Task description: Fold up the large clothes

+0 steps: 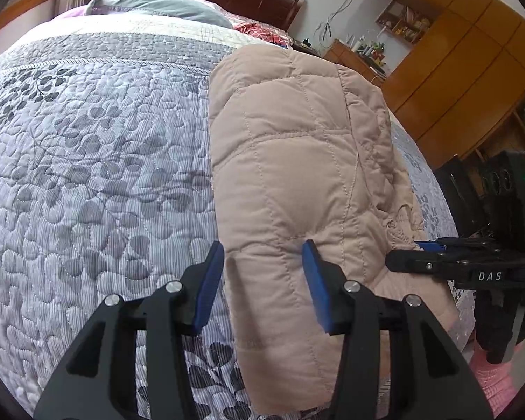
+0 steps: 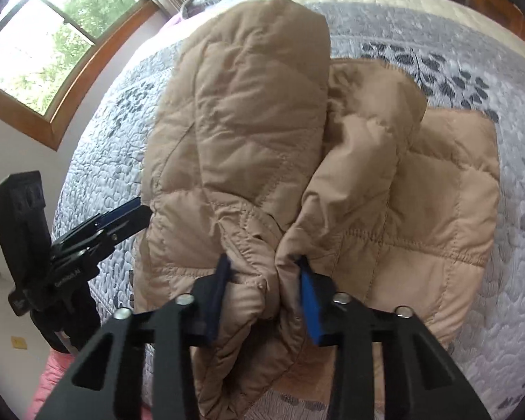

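Right wrist view: both grippers' jaws clamped on beige quilted jacket (image 2: 248, 161) atop bedspread (image 2: 437, 35).

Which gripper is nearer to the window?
Left. In the right wrist view the left gripper sits at the quilted jacket's edge on the window side; the right gripper grips the jacket's middle, farther from it.

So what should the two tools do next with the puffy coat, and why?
Probably lift the near edge and carry it toward the far end. The left tool and the right tool each pinch the near edge of the beige padded coat, which lies lengthwise on the quilted bedspread, already narrowed but not yet folded end over end.
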